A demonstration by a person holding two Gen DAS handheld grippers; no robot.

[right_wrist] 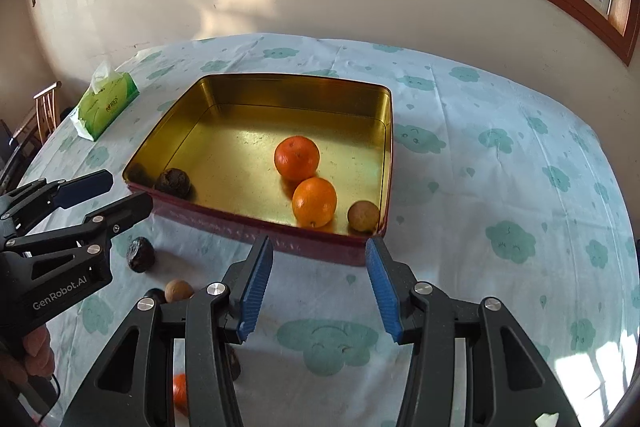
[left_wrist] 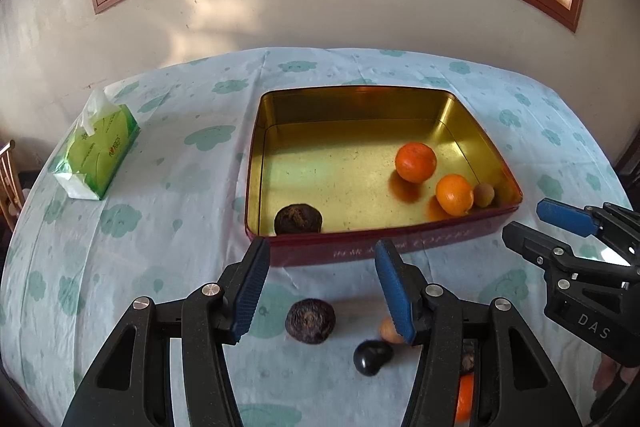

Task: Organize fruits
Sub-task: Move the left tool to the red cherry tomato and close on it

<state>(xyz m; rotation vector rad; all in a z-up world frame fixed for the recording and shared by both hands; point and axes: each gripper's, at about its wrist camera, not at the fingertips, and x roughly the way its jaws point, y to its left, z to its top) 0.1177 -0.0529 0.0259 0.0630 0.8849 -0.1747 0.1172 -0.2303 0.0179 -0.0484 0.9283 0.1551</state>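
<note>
A gold-lined tin (left_wrist: 360, 95) holds two oranges (left_wrist: 415, 162) (left_wrist: 454, 194), a small brown fruit (left_wrist: 484, 195) and a dark wrinkled fruit (left_wrist: 298, 219). On the cloth in front of it lie another dark wrinkled fruit (left_wrist: 310, 321), a black fruit (left_wrist: 372, 357), a tan fruit (left_wrist: 388, 331) and an orange (left_wrist: 465, 397), partly hidden by my fingers. My left gripper (left_wrist: 324, 291) hovers open over these, empty. My right gripper (right_wrist: 320, 291) stands open and empty before the tin's (right_wrist: 296, 79) near right corner, close to the small brown fruit (right_wrist: 363, 215).
A green tissue pack (left_wrist: 98, 151) lies at the table's far left. A wooden chair (right_wrist: 46, 107) stands beyond the left edge. The wall and a window run behind the table. Bare cloth stretches to the right of the tin.
</note>
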